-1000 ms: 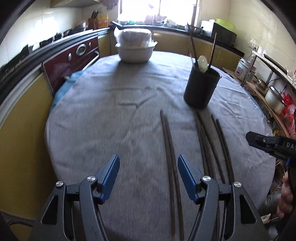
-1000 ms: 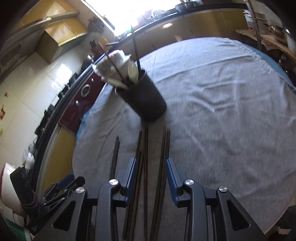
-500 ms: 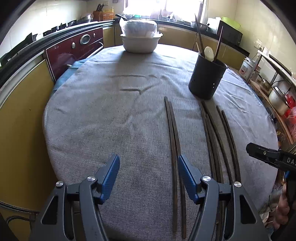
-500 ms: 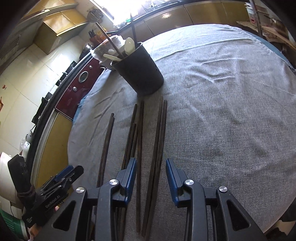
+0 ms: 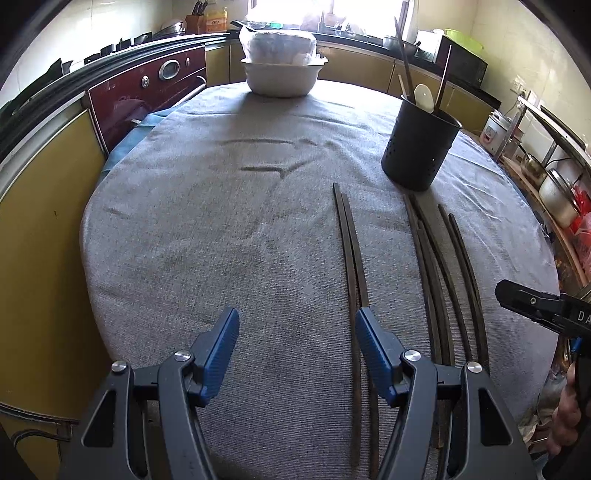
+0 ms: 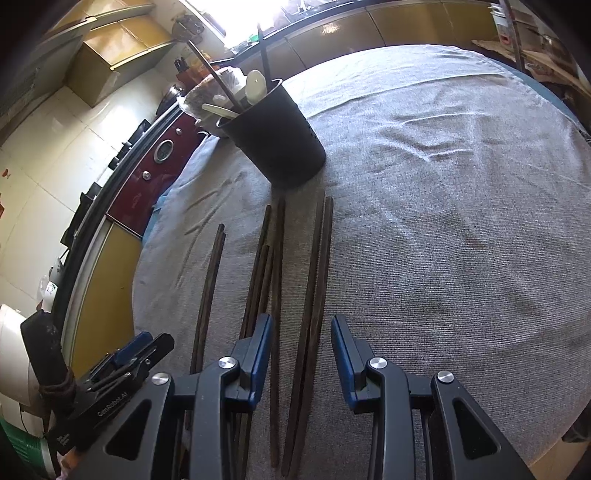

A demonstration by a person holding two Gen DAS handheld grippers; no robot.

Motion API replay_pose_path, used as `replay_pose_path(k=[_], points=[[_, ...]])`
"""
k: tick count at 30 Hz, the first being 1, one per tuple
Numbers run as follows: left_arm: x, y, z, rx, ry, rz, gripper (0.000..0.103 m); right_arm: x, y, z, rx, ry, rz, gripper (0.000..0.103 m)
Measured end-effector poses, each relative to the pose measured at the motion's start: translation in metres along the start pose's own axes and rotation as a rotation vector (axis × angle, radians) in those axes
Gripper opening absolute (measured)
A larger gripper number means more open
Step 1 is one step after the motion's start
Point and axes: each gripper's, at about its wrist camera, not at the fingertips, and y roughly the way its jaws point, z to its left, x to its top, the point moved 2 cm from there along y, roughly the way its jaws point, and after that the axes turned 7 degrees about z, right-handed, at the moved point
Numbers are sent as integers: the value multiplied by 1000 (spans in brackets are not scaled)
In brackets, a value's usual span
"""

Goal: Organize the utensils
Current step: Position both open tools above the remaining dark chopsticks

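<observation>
kitchen interior. round table (image 5: 184, 229) under a grey woven cloth (image 6: 461, 229), creased in places, with blue fabric (image 5: 147, 122) showing beneath its far left edge. dark countertop (image 5: 110, 48) curves along the left over yellow cabinet fronts (image 5: 40, 206) and a dark red oven front (image 5: 147, 88) with a round dial. bright, overexposed window (image 5: 295, 11) at the far wall; daylight washes the far half of the cloth. pale tiled walls (image 6: 48, 155). yellow upper cabinets (image 6: 118, 48) in the right wrist view. open rack (image 5: 554, 177) at right holding metal pots; white rice cooker (image 5: 496, 129) near it. black appliance (image 5: 461, 66) on the far counter.
</observation>
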Motion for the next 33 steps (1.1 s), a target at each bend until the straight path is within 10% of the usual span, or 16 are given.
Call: replay_pose_path(k=[16,33], points=[[-3,11,6,13,-6,28,66,2,6,-5,-6,12,5,35],[16,30,5,24,22,52,66,47,34,9,-236,-39,-8,33]])
